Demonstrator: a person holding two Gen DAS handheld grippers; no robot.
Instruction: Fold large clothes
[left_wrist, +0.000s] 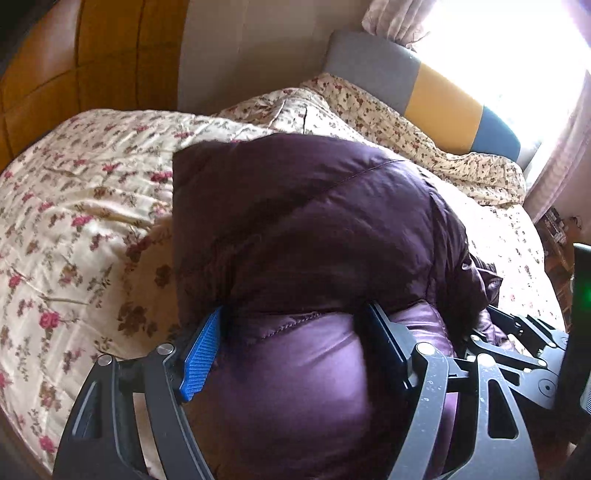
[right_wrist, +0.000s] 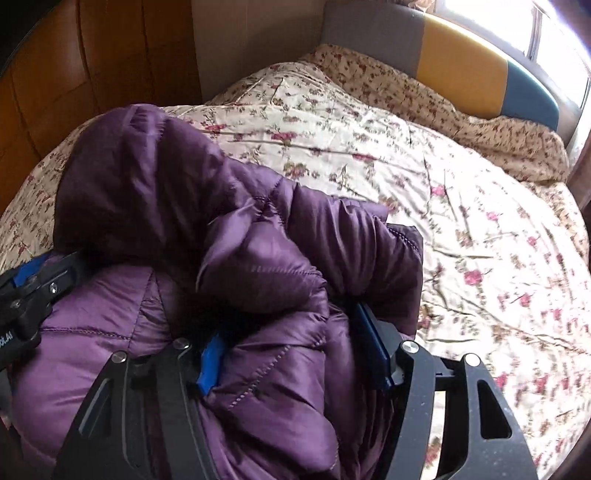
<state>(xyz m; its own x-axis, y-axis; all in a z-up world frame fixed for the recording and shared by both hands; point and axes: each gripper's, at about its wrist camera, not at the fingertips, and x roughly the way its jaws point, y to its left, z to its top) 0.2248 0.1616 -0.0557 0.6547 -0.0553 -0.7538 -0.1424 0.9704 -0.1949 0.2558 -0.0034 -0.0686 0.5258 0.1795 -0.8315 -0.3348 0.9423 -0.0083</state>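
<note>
I have the left gripper (left_wrist: 291, 339) and right gripper (right_wrist: 291, 347) each clamped on a thick bunch of the purple puffer coat (left_wrist: 306, 221) over the floral bedspread (left_wrist: 74, 192), and I judge it light, squashy and slippery, best gripped along quilted seams.

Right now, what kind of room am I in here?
Most likely a bedroom. A bed with a floral quilt runs up to a padded headboard in grey, yellow and blue, with a curtained window behind it. A purple puffer jacket lies on the quilt.
</note>
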